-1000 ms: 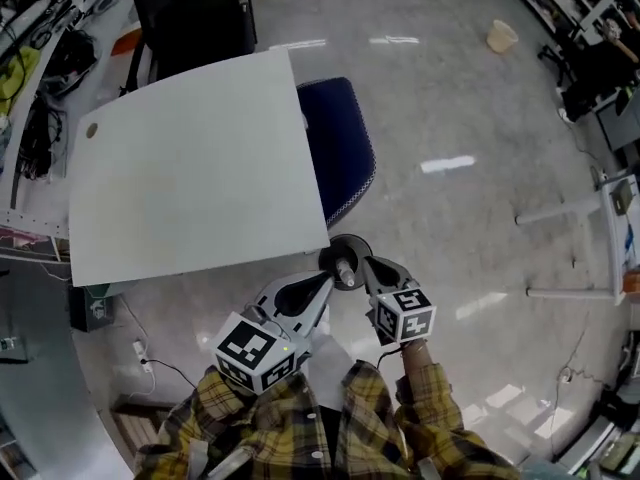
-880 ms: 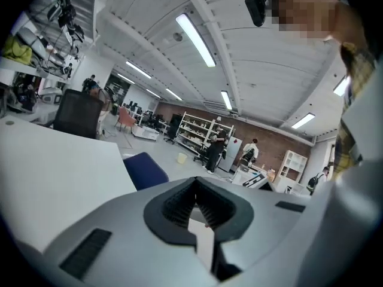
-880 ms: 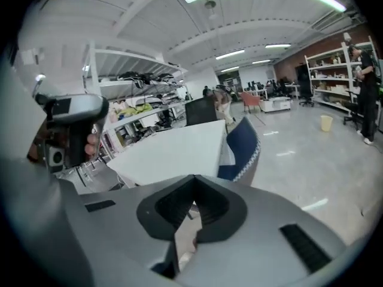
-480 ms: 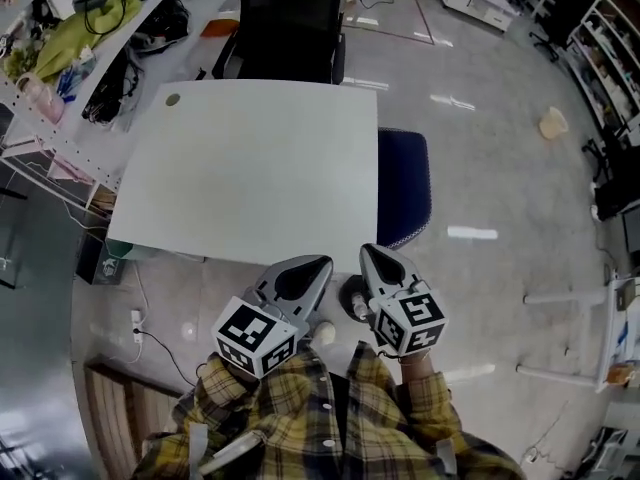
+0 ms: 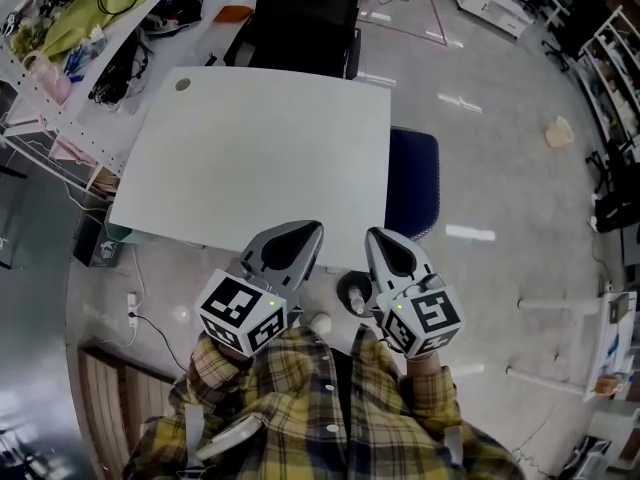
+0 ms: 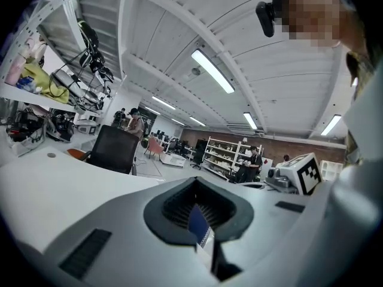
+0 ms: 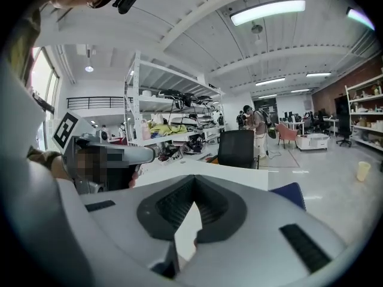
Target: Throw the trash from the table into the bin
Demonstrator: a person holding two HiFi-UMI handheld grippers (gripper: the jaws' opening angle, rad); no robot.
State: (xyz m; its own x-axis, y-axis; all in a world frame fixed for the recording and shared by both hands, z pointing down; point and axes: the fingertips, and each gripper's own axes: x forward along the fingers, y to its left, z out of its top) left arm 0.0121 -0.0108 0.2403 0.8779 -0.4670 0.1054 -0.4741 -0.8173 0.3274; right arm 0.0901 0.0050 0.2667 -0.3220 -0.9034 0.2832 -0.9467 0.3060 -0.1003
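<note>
Since no trash is seen on the white square table (image 5: pixel 250 158), left gripper (image 5: pixel 308 230) and right gripper (image 5: pixel 377 236) are held near, jaws together, empty; the dark blue bin (image 5: pixel 413 183) just right is best checked.

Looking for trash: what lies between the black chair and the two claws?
Only the white table, its top bare, in the head view: black chair beyond it, left claw and right claw at its near edge.
</note>
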